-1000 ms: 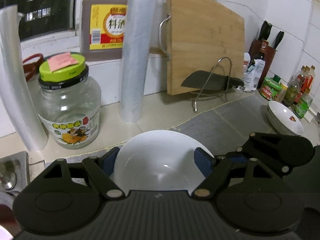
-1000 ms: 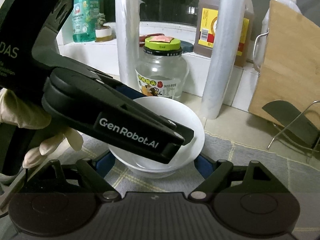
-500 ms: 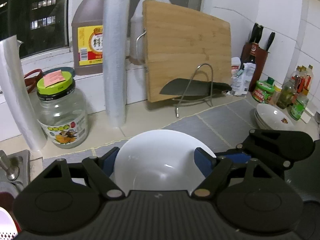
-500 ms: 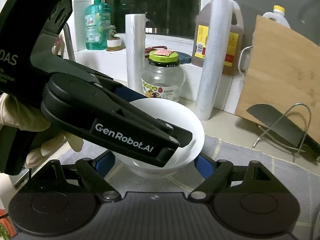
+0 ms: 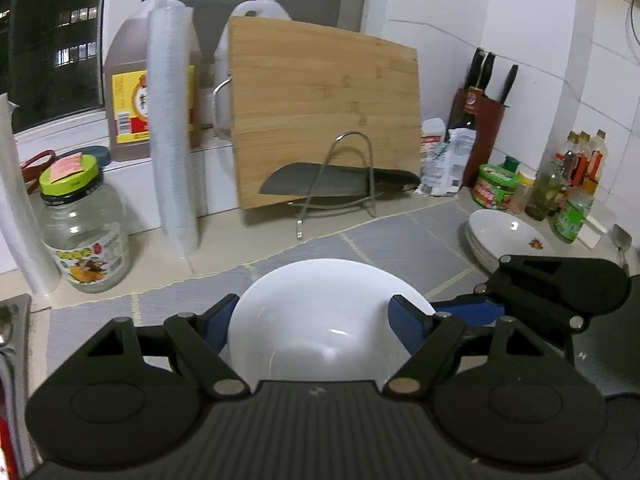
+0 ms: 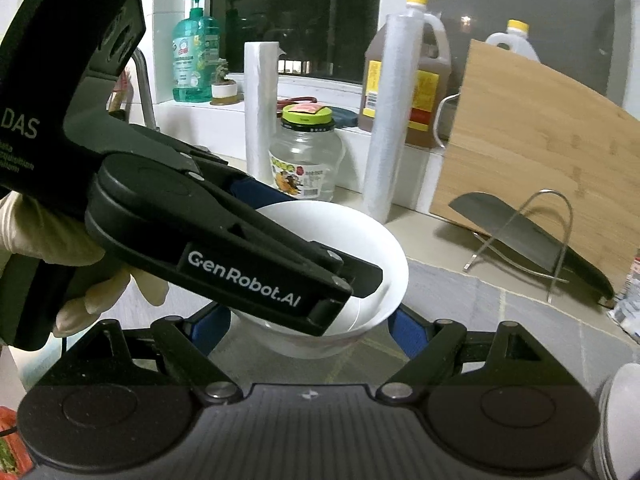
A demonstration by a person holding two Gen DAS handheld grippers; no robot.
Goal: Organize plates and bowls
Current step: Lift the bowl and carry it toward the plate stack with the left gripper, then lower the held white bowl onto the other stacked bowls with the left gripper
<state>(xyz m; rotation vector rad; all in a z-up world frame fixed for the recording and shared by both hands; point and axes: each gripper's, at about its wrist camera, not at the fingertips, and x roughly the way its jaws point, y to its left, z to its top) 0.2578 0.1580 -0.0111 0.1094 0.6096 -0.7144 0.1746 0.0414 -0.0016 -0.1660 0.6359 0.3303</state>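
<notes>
White wall tiles and a dark window backed the table (image 5: 224,248) in the left wrist view, with a grey mat covering its near part. The left claw (image 5: 316,318) held the white bowl (image 5: 320,320) between its blue pads, one pad on each side of the rim, the bowl filling the gap and its near half hidden behind the claw's body. At the right, the right claw (image 5: 468,314) reached toward the same bowl; its tip was hidden behind the left claw's finger. Far right, a stack of plates (image 5: 508,236) sat on the mat, the top one printed with a small red motif. A brown jug (image 5: 128,80) carried a yellow label with Chinese characters too blurred to read, and a glass jar (image 5: 84,236) with a green lid bore a fruit label.

Dark window glass filled the far side of the right wrist view. The bowl (image 6: 352,264) sat between the right claw's blue pads, which stood just beside its lower wall; whether they pressed on it could not be told. The left claw crossed from the left, marked "GenRobot.AI" and "DAS", gripped by a gloved hand (image 6: 80,256), its finger covering much of the bowl's inside. A cutting board (image 6: 540,136) leaned at right, cut off by the frame.
</notes>
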